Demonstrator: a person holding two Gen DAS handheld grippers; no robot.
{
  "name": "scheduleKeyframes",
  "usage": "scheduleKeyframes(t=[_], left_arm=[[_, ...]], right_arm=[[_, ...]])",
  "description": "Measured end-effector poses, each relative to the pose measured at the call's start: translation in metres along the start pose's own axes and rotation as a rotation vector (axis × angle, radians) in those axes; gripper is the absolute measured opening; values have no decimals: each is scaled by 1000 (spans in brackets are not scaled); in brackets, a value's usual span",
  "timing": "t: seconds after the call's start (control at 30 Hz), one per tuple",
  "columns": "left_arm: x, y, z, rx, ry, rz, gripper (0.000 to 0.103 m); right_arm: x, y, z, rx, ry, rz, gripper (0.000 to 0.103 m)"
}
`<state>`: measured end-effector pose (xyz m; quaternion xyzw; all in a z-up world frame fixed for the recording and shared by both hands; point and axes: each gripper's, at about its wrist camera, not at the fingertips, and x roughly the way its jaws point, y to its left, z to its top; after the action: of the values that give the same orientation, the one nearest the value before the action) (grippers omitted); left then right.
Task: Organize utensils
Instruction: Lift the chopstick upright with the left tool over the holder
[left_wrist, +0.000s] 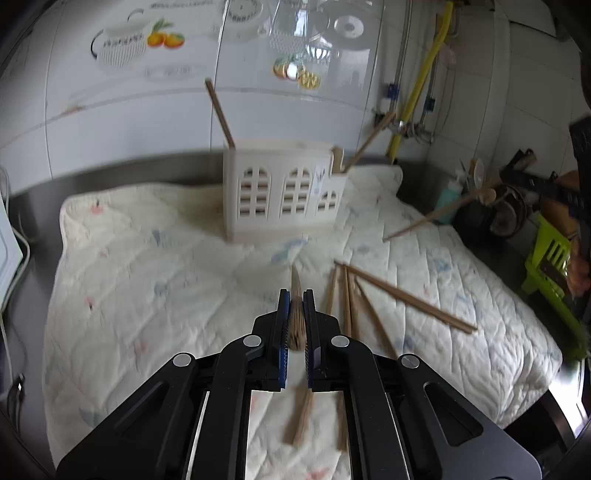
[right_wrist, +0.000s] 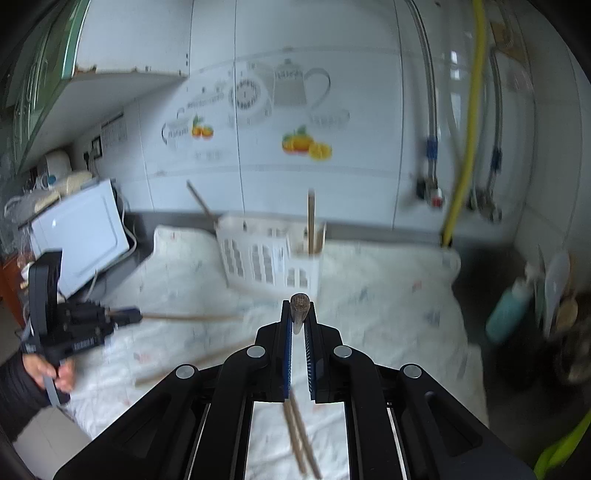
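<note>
A white house-shaped utensil holder (left_wrist: 284, 194) stands at the back of a quilted mat (left_wrist: 147, 280); it also shows in the right wrist view (right_wrist: 269, 254). Chopsticks stick out of its two ends (left_wrist: 220, 112). My left gripper (left_wrist: 295, 295) is shut on a wooden chopstick (left_wrist: 295, 317), held above the mat. Several loose chopsticks (left_wrist: 402, 297) lie on the mat to its right. My right gripper (right_wrist: 299, 306) is shut on a wooden chopstick (right_wrist: 299, 308), end-on to the camera. The left gripper (right_wrist: 127, 316) shows there at the left, holding its chopstick level.
A tiled wall (left_wrist: 147, 99) with a yellow pipe (left_wrist: 421, 81) stands behind. A teal bottle (left_wrist: 448, 201), dark pots and a green basket (left_wrist: 554, 266) crowd the right. A white appliance (right_wrist: 85, 236) stands at the left. Two chopsticks (right_wrist: 301, 439) lie under the right gripper.
</note>
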<state>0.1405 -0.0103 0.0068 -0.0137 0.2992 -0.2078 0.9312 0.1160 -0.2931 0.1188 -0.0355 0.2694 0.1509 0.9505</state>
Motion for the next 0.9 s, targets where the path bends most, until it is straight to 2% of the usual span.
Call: scheduleKeyframes(t=[0.13,0.3,0.4,0.47,0.7,0.9], left_arm=[[-1,-3,16,6,-28,-11,5],[3,-6,35,38,-40,-9,5],[7,-5,50,48,-44,-12,5],[9,-3,61,47,-50,-13,5],[10,-6,96,65,-83,-14,5],[3,-9,131,79,-144,-13,5]], right_arm=[[8,0,43,-8,-22,29,6],[27,9,87,-57,-37,17,6],[48,15,107,-86,-10,-4,6],[70,17,116,-109,41,-24,6],[128,15,122,-121,188,-45,6],[155,12,119,-113,218,-53,10]])
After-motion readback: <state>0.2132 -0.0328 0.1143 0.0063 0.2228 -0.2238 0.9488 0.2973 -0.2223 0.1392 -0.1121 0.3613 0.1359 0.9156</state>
